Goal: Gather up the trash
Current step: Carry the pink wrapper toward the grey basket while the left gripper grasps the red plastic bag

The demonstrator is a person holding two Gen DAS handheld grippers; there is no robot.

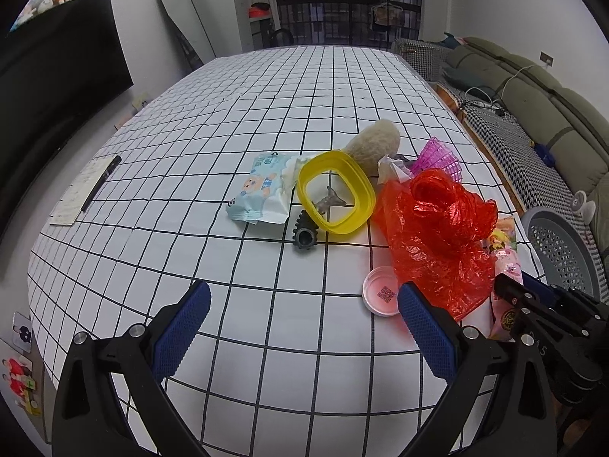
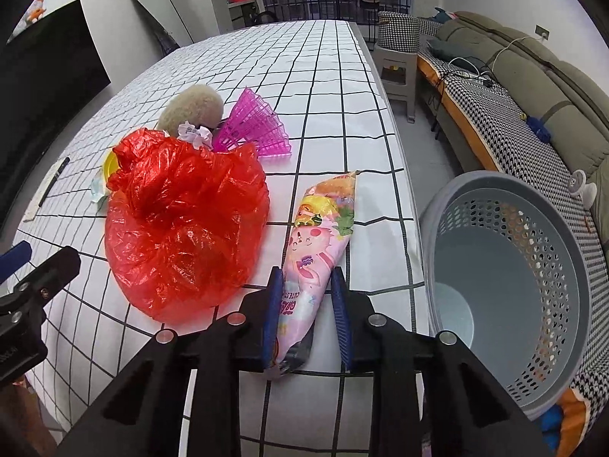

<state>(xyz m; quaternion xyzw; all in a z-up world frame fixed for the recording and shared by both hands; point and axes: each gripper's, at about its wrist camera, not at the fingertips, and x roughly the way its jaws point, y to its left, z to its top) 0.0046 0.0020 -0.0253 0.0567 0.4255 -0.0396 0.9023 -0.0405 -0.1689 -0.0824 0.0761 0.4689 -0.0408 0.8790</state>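
Observation:
A crumpled red plastic bag (image 2: pixel 182 221) lies on the checked table; it also shows in the left wrist view (image 1: pixel 437 236). A pink cartoon snack wrapper (image 2: pixel 323 236) lies beside it near the table's right edge. My right gripper (image 2: pixel 306 282) has its blue pads on both sides of the wrapper's near end, pressing it. The grey perforated basket (image 2: pixel 510 285) stands off the table's right edge. My left gripper (image 1: pixel 304 304) is open and empty above the table, left of the red bag. A blue wet-wipe pack (image 1: pixel 260 194) and crumpled white paper (image 1: pixel 392 169) lie further off.
A yellow ring-shaped lid (image 1: pixel 337 198), a black ribbed tube (image 1: pixel 304 232), a small pink round lid (image 1: pixel 382 291), a beige fluffy brush (image 1: pixel 375 141) and a magenta mesh piece (image 2: pixel 255 125) lie on the table. A paper and pen (image 1: pixel 91 190) are at the left. A sofa (image 2: pixel 533 87) lies right.

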